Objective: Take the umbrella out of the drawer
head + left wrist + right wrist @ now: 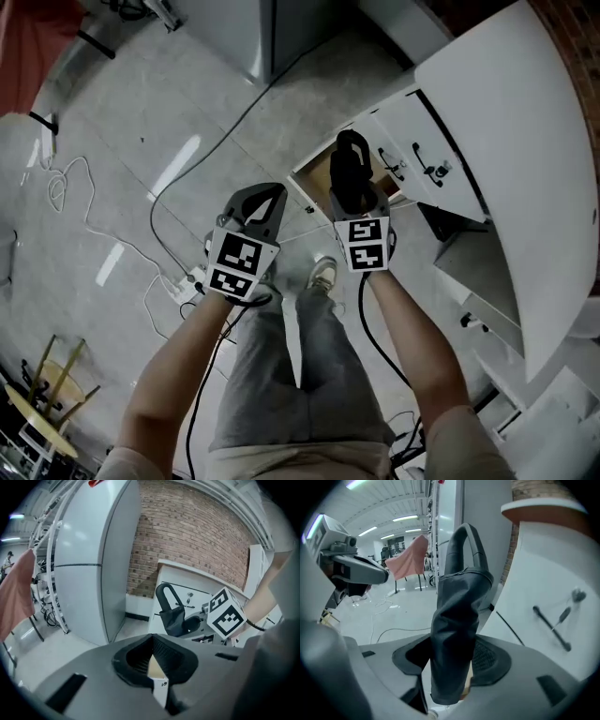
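Observation:
The black folded umbrella [351, 171] with its curved handle stands upright in my right gripper [357, 208], which is shut on its fabric body, well above the floor. In the right gripper view the umbrella [457, 620] fills the space between the pads [487, 656], its hook handle pointing up. Below and behind it the open drawer [317, 174] shows a bare wooden bottom. My left gripper [266, 202] hangs just left of the right one with its jaws together and nothing in them. From the left gripper view the umbrella [172, 613] is visible ahead, beside the right gripper's marker cube [226, 613].
A white cabinet [427, 141] with dark handles and a curved white top [525, 141] stands at the right. A tall grey cabinet [89, 564] and a brick wall [187, 541] lie ahead. Cables and a power strip [191, 279] trail over the floor at left; the person's legs and shoe [322, 274] are below.

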Motion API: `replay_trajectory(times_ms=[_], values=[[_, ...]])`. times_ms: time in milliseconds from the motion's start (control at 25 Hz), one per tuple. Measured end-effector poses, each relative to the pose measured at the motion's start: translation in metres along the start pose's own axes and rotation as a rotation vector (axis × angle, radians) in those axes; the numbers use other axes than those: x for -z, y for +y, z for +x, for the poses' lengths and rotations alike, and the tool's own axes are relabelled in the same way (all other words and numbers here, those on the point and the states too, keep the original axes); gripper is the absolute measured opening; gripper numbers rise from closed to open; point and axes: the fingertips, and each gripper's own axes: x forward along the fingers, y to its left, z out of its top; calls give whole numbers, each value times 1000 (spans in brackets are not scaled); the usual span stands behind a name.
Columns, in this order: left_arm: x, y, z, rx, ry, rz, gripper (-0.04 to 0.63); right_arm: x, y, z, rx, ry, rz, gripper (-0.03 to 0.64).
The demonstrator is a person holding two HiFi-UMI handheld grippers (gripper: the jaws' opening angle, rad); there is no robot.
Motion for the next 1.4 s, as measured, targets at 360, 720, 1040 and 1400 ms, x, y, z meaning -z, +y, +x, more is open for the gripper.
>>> replay_trajectory(times_ms=[360,720,1040,1400], values=[[-121,-6,-86,-21,-94,25,8,-129,-3,-139,-1,-171,-21,245],[-248,-19,-148,-26,-192,130,8,-245,-25,-270,61,-354,17,245],[-335,-37,-211,-37,-290,142,8,-319,-40,-376,118,-527,90,245],[-409,-75,-274,-59,-361,241,8,-366,-48,-505,143,-721,85,245]])
